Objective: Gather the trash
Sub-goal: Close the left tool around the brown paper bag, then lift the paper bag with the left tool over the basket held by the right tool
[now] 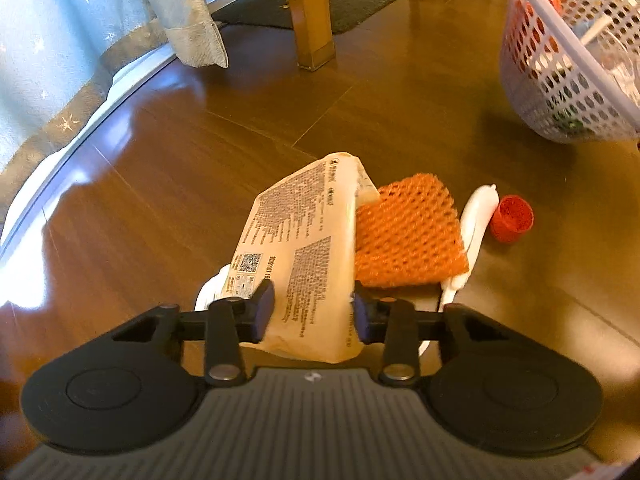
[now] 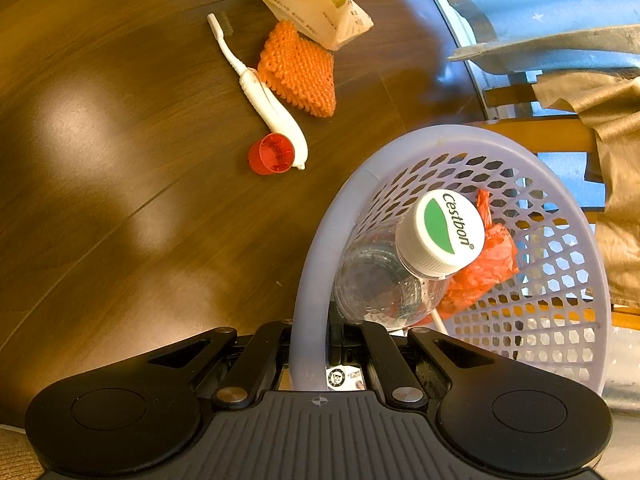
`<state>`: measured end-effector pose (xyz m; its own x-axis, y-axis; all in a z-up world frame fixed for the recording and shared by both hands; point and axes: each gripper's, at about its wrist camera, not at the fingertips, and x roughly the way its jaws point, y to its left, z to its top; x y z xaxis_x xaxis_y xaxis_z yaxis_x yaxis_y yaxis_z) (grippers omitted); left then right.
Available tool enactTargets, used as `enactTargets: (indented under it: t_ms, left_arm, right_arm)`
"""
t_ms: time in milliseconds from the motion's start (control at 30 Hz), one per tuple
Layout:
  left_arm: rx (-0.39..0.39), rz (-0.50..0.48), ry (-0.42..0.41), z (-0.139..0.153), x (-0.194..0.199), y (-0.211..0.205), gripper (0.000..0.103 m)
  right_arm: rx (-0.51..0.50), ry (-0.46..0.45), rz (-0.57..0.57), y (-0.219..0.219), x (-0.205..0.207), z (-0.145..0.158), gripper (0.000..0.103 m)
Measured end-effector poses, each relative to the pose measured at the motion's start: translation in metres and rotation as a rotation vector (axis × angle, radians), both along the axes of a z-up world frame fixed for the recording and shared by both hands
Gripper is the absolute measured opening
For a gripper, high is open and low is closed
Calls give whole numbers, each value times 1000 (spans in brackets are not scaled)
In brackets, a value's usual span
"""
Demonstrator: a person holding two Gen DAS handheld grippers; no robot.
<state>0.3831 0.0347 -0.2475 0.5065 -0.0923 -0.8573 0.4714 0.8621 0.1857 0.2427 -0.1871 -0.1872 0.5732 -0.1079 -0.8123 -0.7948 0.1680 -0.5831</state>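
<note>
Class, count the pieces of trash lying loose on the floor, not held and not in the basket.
3: orange mesh, white toothbrush beside it, red cap at the toothbrush's end.

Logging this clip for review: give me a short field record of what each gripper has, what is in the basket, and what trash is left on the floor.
left gripper: shut on beige wrapper
right gripper: shut on basket rim
in basket: clear bottle with white cap, red plastic bag
on floor: orange mesh pad, white toothbrush, red cap
toothbrush and cap: touching
</note>
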Motion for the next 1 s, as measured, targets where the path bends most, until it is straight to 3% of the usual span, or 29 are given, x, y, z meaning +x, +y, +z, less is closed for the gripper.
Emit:
enactTargets:
  t_ms: [67, 267, 1000]
  left_arm:
    - [19, -7, -14, 2, -3, 1, 15]
    - [52, -23, -44, 10, -10, 4, 2]
    - [62, -61, -87, 28, -16, -4, 0]
  right_arm:
    - [0, -1, 0, 0, 0, 0, 0]
    - [-2, -2, 4, -1, 0, 0, 0]
    - [-3, -2, 7, -1, -1, 0, 0]
